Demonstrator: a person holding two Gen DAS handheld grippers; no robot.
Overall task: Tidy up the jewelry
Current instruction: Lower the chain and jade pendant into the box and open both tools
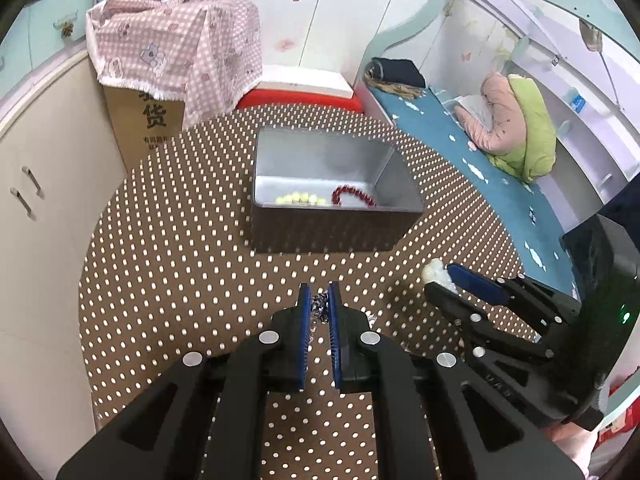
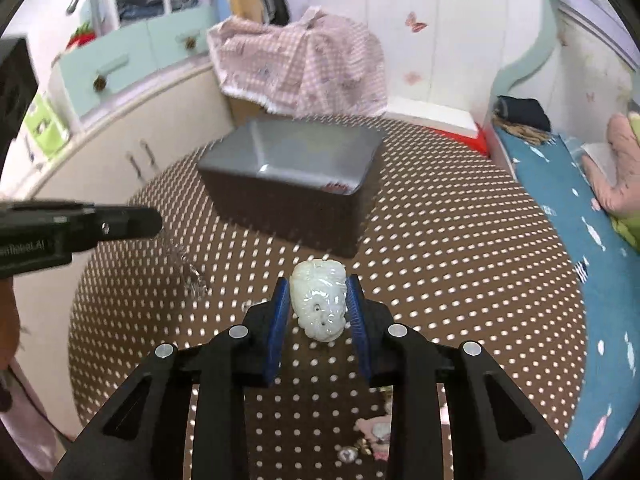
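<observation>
My left gripper point(image 1: 319, 300) is shut on a thin silver chain point(image 1: 319, 309), held a little above the dotted brown table point(image 1: 180, 260). In the right wrist view that chain point(image 2: 188, 274) dangles from the left gripper point(image 2: 154, 220). My right gripper point(image 2: 318, 292) is shut on a white carved pendant point(image 2: 319, 302), which sticks out past the blue pads. From the left wrist view the right gripper point(image 1: 442, 278) sits low at the right with the pendant point(image 1: 435, 271) at its tips. Ahead stands an open grey box point(image 1: 328, 232) holding a yellow bead string point(image 1: 300, 199) and a red bead bracelet point(image 1: 354, 197).
Several small jewelry pieces point(image 2: 372, 436) lie on the table under my right gripper. A cardboard carton draped in pink checked cloth point(image 1: 176, 48) stands behind the table. White cabinets point(image 1: 36, 184) are on the left, and a blue bed point(image 1: 460, 152) is on the right.
</observation>
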